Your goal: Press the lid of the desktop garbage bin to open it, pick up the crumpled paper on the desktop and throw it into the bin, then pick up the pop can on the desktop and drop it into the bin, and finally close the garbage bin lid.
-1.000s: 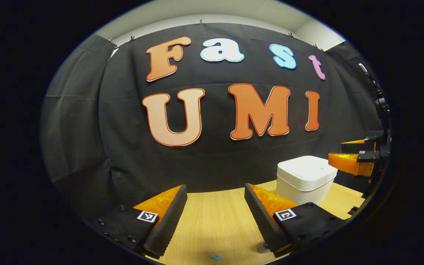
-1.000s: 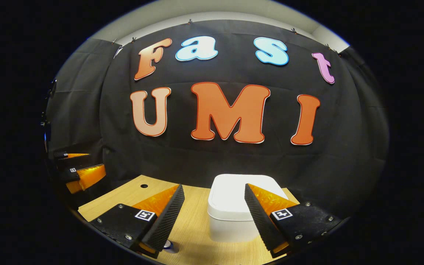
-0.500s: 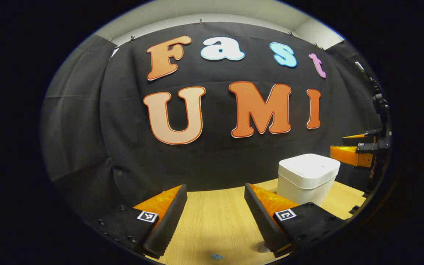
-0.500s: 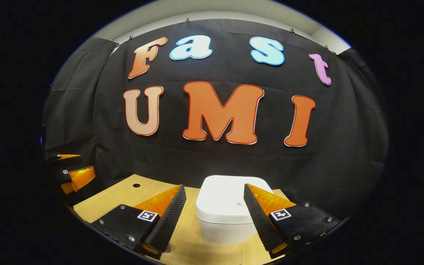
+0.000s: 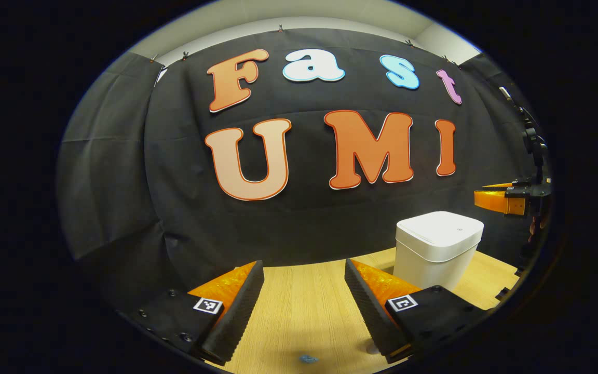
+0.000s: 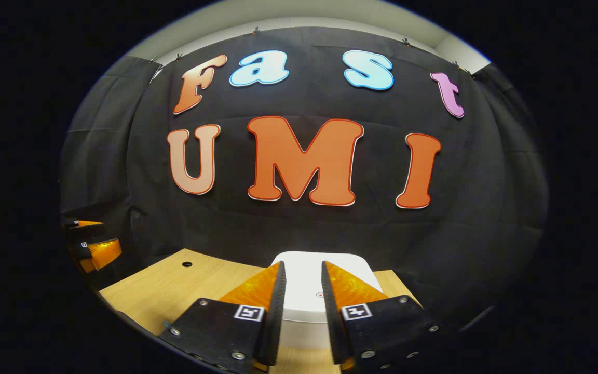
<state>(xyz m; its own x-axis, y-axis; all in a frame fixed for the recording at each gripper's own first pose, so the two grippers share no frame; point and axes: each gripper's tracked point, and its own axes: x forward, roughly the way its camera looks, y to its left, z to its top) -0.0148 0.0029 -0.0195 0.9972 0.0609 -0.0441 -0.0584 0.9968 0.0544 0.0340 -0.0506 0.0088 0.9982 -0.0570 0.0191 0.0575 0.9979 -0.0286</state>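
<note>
Tongs of the left hand (image 5: 304,283) sit low in the left gripper view with their fingers spread wide and nothing between them, hanging over the pale wooden counter (image 5: 304,311). A small blue speck (image 5: 307,359) lies on the wood near the bottom edge, between the two fingers. To the right, near the back of the counter, stands the white garbage bin (image 5: 436,249) with its lid (image 5: 442,227) down, well apart from the left tongs. Above and to the right of the bin, at the edge of the view, the right tongs (image 5: 499,200) hang in the air, clear of the lid. In the right gripper view, the right tongs (image 6: 301,291) show at the bottom with the fingers drawn near each other, leaving only a narrow gap and holding nothing. Through that gap the bin's lid (image 6: 304,291) shows just ahead and below, with a small round mark (image 6: 320,295) on its top; whether the fingertips touch the lid cannot be told. Far off at the left edge, the left tongs (image 6: 89,241) hang beside the counter (image 6: 174,285), which has a small dark hole (image 6: 187,264) in it
</note>
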